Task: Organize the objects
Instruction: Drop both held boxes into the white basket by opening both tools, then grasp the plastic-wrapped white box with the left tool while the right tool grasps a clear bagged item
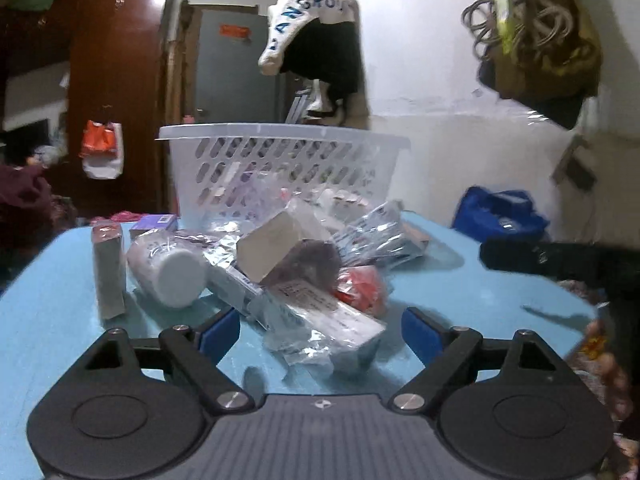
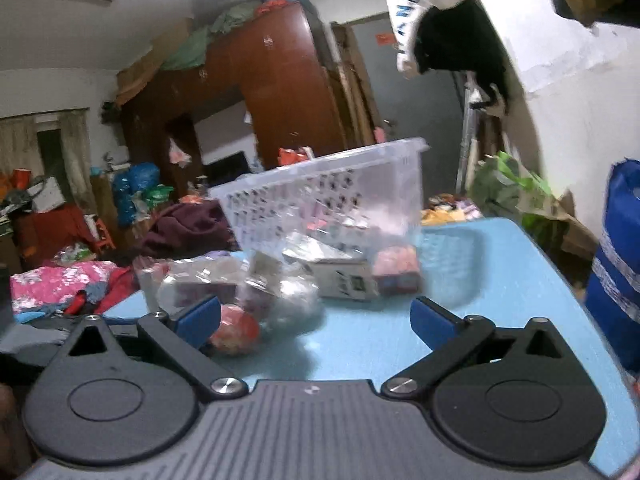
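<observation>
A pile of small packaged items lies on a light blue table (image 1: 460, 292): a white bottle (image 1: 168, 272) on its side, a tan box (image 1: 276, 248), a red item in clear plastic (image 1: 360, 288), a flat wrapped box (image 1: 320, 316), a grey upright box (image 1: 108, 268). A white slotted basket (image 1: 284, 168) stands behind the pile. My left gripper (image 1: 320, 332) is open, its fingers either side of the flat wrapped box. My right gripper (image 2: 316, 320) is open and empty over the table (image 2: 500, 280), with the red item (image 2: 234, 330) by its left finger and the basket (image 2: 324, 196) beyond.
A blue bag (image 1: 500, 212) sits at the table's right edge; it also shows in the right wrist view (image 2: 616, 272). A purple box (image 1: 156, 222) lies beside the basket. A brown wardrobe (image 2: 256, 92), heaps of clothes (image 2: 60, 284) and a hanging white bag (image 1: 308, 12) surround the table.
</observation>
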`<act>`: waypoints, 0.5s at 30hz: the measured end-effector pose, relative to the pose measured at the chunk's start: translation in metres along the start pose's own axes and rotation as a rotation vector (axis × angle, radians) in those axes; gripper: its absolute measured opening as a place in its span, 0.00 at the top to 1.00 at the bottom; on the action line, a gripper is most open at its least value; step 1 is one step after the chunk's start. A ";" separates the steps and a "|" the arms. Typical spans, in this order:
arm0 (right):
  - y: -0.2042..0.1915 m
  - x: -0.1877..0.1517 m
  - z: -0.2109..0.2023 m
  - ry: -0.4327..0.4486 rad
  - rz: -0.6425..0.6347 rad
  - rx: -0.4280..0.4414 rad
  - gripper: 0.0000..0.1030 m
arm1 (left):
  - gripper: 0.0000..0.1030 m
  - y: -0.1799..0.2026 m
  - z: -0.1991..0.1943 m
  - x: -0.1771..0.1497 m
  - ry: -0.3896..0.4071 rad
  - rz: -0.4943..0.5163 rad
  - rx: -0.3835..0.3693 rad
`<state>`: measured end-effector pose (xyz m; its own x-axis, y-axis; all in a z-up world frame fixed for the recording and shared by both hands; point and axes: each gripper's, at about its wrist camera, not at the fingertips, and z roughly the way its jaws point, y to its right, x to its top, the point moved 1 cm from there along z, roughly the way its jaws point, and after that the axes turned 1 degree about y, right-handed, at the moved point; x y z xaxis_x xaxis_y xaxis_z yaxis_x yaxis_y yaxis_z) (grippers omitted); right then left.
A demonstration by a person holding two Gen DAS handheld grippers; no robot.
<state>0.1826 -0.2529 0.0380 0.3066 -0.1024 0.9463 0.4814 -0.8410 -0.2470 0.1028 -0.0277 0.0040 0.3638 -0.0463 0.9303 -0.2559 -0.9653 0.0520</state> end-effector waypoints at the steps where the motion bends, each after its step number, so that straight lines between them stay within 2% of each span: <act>1: -0.003 0.003 0.002 0.008 -0.002 0.021 0.00 | 0.16 0.001 0.004 -0.001 0.000 -0.003 0.003; 3: -0.014 0.000 0.007 0.001 -0.029 0.048 0.00 | 0.40 -0.001 0.009 -0.004 -0.020 -0.013 -0.005; 4: -0.019 0.001 0.015 -0.020 -0.045 0.049 0.00 | 0.42 -0.005 0.010 -0.007 -0.026 -0.023 -0.017; 8: -0.032 0.006 0.045 -0.104 -0.098 0.053 0.15 | 0.43 -0.017 -0.004 -0.012 0.006 -0.027 0.012; 10: -0.033 0.006 0.052 -0.122 -0.096 0.048 0.20 | 0.43 -0.022 -0.013 -0.015 0.020 -0.022 0.032; 12: -0.035 0.006 0.057 -0.133 -0.097 0.047 0.30 | 0.42 -0.029 -0.018 -0.016 0.034 -0.024 0.042; 14: -0.034 0.005 0.058 -0.138 -0.095 0.046 0.60 | 0.40 -0.031 -0.017 -0.017 0.036 -0.028 0.048; 15: -0.034 0.004 0.058 -0.138 -0.095 0.040 0.59 | 0.35 -0.032 -0.015 -0.016 0.035 -0.029 0.052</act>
<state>0.2144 -0.1937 0.0380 0.3669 0.0532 0.9287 0.5452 -0.8212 -0.1683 0.0919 0.0077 -0.0073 0.3385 -0.0101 0.9409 -0.1985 -0.9782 0.0609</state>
